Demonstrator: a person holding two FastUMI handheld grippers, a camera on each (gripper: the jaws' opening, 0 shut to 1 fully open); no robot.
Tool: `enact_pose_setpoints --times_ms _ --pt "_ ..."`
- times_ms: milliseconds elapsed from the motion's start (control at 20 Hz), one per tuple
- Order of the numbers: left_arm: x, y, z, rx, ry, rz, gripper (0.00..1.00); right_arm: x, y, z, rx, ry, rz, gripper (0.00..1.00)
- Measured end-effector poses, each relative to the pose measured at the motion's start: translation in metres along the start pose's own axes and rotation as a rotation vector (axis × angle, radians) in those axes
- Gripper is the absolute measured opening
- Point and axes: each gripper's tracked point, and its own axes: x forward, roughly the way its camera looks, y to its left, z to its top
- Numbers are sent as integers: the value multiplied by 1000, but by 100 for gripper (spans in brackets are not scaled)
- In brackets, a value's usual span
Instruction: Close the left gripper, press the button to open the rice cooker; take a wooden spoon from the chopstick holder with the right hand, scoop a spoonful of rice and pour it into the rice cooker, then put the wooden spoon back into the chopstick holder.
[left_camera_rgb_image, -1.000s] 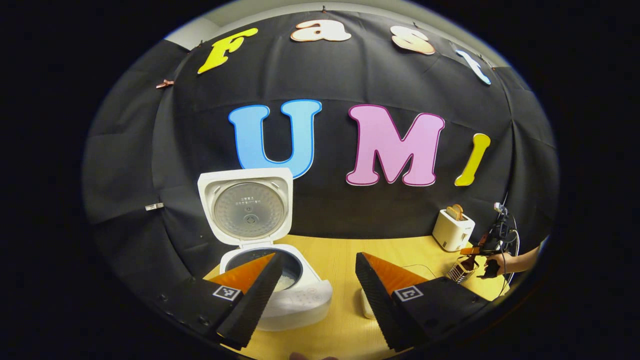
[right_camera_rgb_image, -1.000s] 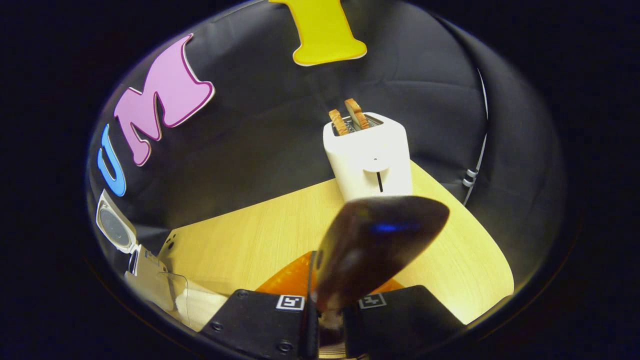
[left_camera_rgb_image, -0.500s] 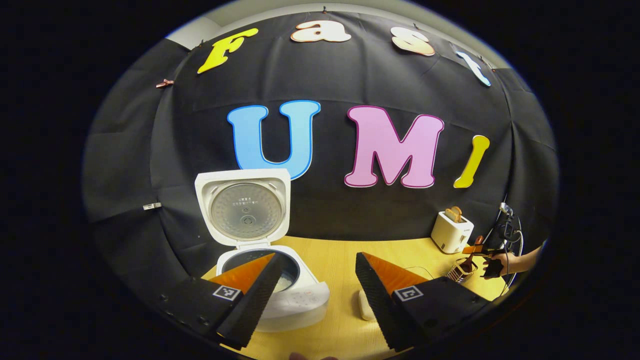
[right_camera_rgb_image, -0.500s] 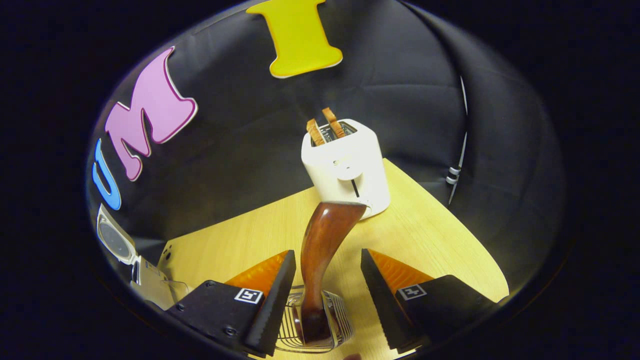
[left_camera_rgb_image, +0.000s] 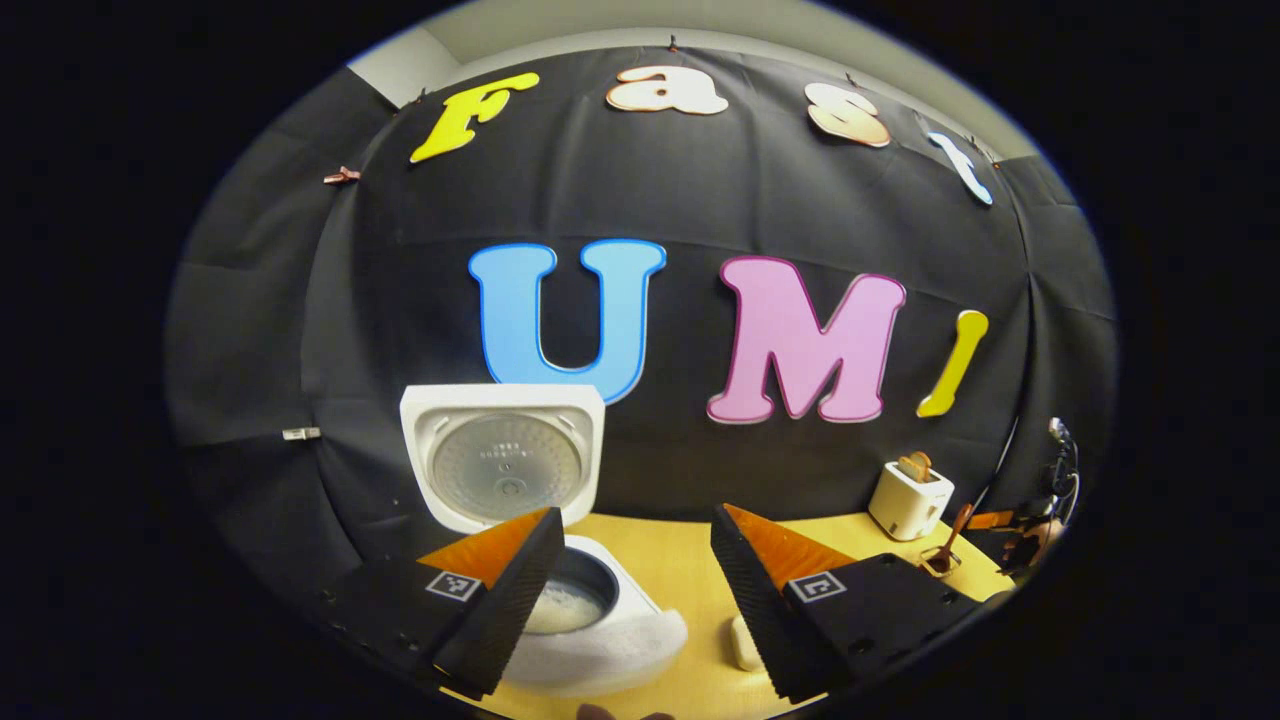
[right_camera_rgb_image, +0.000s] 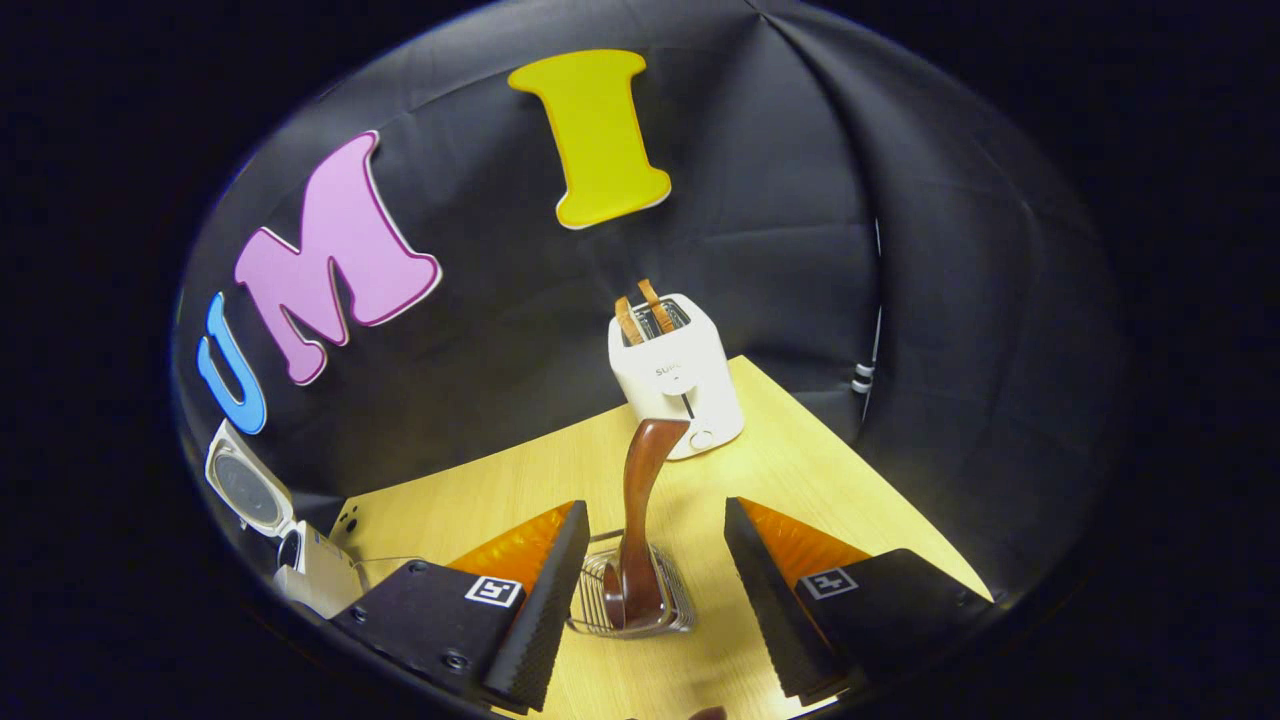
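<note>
- Left gripper view, 7 o'clock: rice cooker (left_camera_rgb_image: 600, 640) on the wooden table (left_camera_rgb_image: 680, 560), lid (left_camera_rgb_image: 500, 465) standing upright and open against the booth wall. White rice (left_camera_rgb_image: 565, 607) sits in the inner pot.
- My left gripper (left_camera_rgb_image: 630, 590): jaws apart, nothing between them. Its left finger overlaps the near-left rim of the cooker in the picture; can't tell if it touches.
- Small pale object (left_camera_rgb_image: 742, 645) on the table at 6 o'clock, half hidden by my right-hand finger; can't tell what it is.
- Toaster (left_camera_rgb_image: 910, 495) at 4 o'clock by the wall, two slices of toast up in the slots.
- Just right of it: chopstick holder (left_camera_rgb_image: 940, 563) with the wooden spoon (left_camera_rgb_image: 955, 535) standing in it. My right gripper (left_camera_rgb_image: 1020, 530) is just beside it, at the edge of that view.
- Right gripper view, 8 o'clock: the cooker (right_camera_rgb_image: 300, 570), lid open.
- Centre, 6 o'clock: wire chopstick holder (right_camera_rgb_image: 630, 600), wooden spoon (right_camera_rgb_image: 640, 520) upright in it, handle leaning toward the toaster (right_camera_rgb_image: 675, 375).
- My right gripper (right_camera_rgb_image: 655, 590): jaws apart, either side of the holder, clear of spoon and wire.
- Lettering on the toaster front is too small to read.
</note>
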Motion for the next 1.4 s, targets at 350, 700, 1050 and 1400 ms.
enact_pose_setpoints --times_ms 350,700,1050,1400 --pt "94 90 102 63 -158 147 95 -86 22 2 -166 -53 18 85" --pt "177 134 98 81 -119 246 95 -140 42 -2 -287 -89 31 85" --pt "216 161 40 96 93 302 95 -160 39 13 -307 -133 7 85" --pt "171 137 25 51 93 254 98 -158 26 15 -297 -135 -16 85"
